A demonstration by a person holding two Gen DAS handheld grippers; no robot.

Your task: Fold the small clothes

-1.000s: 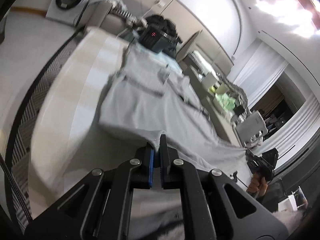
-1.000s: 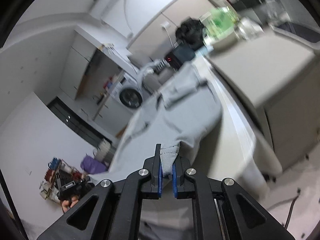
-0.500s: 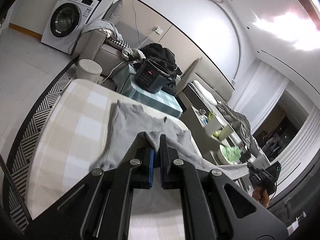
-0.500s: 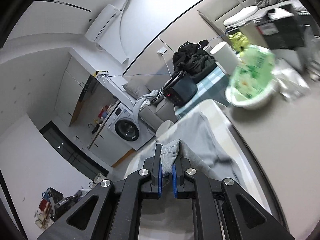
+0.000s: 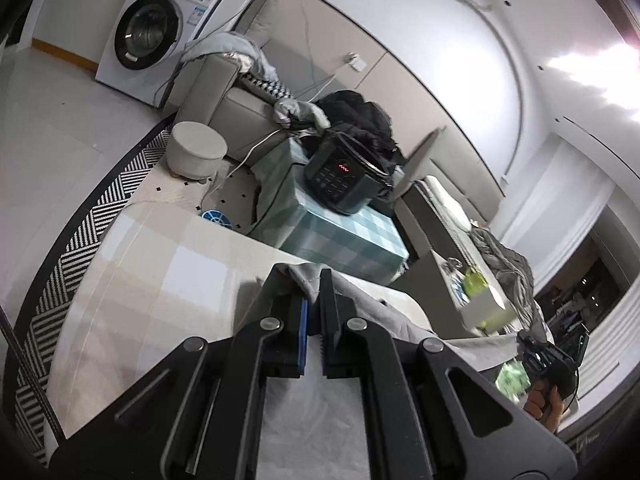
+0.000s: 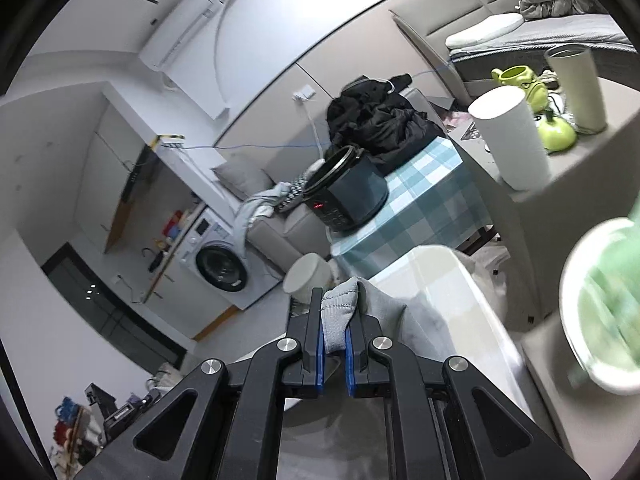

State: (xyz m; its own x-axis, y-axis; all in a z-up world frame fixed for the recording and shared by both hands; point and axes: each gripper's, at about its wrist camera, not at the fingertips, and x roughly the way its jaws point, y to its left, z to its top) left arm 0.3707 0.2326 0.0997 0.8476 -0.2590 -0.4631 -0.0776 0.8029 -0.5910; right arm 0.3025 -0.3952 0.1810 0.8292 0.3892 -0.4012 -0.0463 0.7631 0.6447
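Observation:
A small grey garment [image 5: 384, 316] is held up over a table with a cream checked cloth [image 5: 160, 280]. My left gripper [image 5: 313, 292] is shut on one hem corner of it. My right gripper [image 6: 334, 312] is shut on another hem corner [image 6: 340, 308], bunched between the blue pads. The cloth stretches between the two grippers and hangs below them, so most of it is hidden by the gripper bodies. The right gripper also shows far right in the left wrist view [image 5: 548, 364].
A dark rice cooker [image 5: 344, 176] sits on a teal checked box [image 5: 344, 240] beyond the table's far edge. A grey sofa [image 5: 232, 92], a round white stool [image 5: 196, 152] and a washing machine [image 5: 148, 40] stand behind. A side counter holds a white cup [image 6: 512, 136] and a green bowl [image 6: 608, 312].
Both grippers have carried the garment's hem away from the near side toward the table's far edge. The spread-out garment has passed below the grippers and out of sight.

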